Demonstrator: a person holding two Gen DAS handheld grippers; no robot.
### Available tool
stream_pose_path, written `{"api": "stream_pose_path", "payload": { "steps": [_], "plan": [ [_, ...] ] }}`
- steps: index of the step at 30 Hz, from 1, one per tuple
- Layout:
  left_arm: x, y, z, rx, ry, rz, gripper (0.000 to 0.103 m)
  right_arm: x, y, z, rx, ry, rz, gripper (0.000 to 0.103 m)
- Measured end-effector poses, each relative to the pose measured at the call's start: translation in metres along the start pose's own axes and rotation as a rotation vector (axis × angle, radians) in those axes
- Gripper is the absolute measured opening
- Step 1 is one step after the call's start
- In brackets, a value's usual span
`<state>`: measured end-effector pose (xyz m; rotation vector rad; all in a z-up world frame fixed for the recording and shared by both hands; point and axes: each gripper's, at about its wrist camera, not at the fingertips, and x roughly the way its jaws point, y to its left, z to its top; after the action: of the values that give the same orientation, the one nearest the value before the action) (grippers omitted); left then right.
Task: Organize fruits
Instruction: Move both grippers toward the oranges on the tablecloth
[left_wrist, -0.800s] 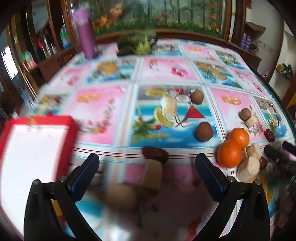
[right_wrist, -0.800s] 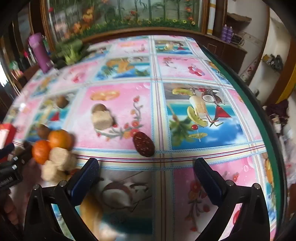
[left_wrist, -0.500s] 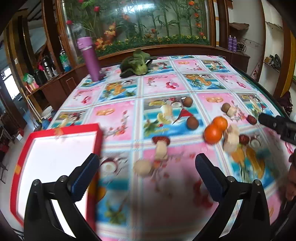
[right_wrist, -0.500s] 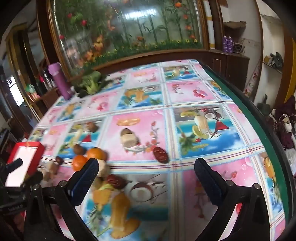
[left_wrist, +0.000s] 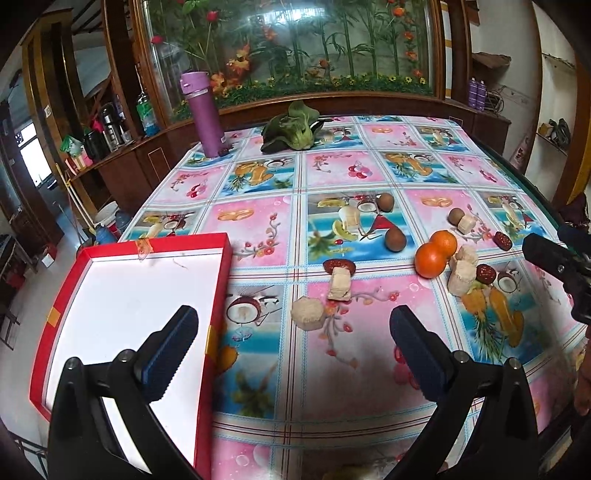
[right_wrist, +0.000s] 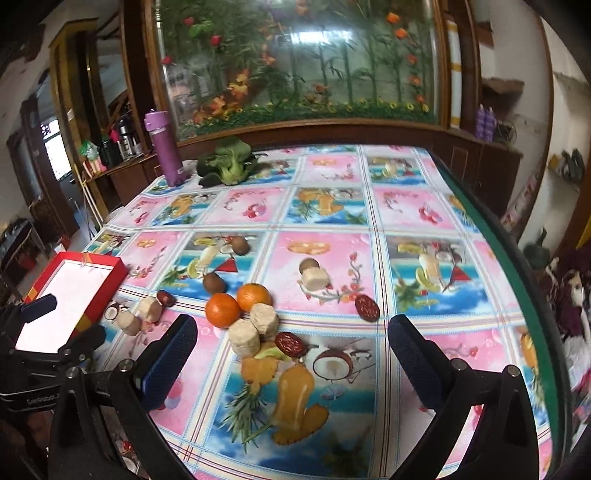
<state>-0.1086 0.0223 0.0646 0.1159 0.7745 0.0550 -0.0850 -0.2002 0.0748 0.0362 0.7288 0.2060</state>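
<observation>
While both grippers hang above the near edge of the table w/ nothing between their pads, the fruit lies loose on the fruit-print tablecloth (left_wrist: 258, 173). Far left: the red tray (left_wrist: 85, 258) w/ white inside sits at the table's left corner, empty. The left gripper (left_wrist: 293, 349) has its jaws spread wide, left pad over the tray's right wall, right pad over the cloth; it holds nothing. Just ahead of it, a pale round chunk (left_wrist: 308, 314) and a pale block (left_wrist: 340, 282), the block touching a dark red date (left_wrist: 338, 264) behind it. Further back, two brown kiwis (left_wrist: 395, 238) stand apart on a blue panel. Right of those, two oranges (left_wrist: 428, 260) touch each other, w/ two pale cylinders (left_wrist: 460, 282) just beside them and another date (left_wrist: 485, 273) next to the nearer cylinder. Behind that group, a small brown fruit touches a pale piece (left_wrist: 465, 222), and one more date (left_wrist: 502, 239) lies near the table's right side. The right gripper (right_wrist: 291, 358) is also wide open and holds nothing; in its view the oranges (right_wrist: 238, 302) and cylinders (right_wrist: 255, 326) sit just ahead, left of centre. At the far end: purple bottle (left_wrist: 201, 114) upright, green leafy veg (left_wrist: 291, 129) to its right.
</observation>
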Motion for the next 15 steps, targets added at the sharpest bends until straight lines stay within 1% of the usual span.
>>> {"api": "stream_pose_path", "payload": {
  "steps": [2,10,15],
  "plan": [
    [0.0,-0.002,0.002,0.004,0.001,-0.004,0.103,-0.001,0.005,0.001,-0.038,-0.032,-0.032,0.102],
    [0.007,-0.007,0.009,0.01,0.015,0.0,0.103,-0.002,0.006,0.002,-0.065,-0.063,-0.017,0.102],
    [0.013,-0.014,0.011,0.024,0.035,0.001,0.103,-0.001,-0.002,-0.001,-0.06,-0.086,-0.031,0.102]
  ]
}}
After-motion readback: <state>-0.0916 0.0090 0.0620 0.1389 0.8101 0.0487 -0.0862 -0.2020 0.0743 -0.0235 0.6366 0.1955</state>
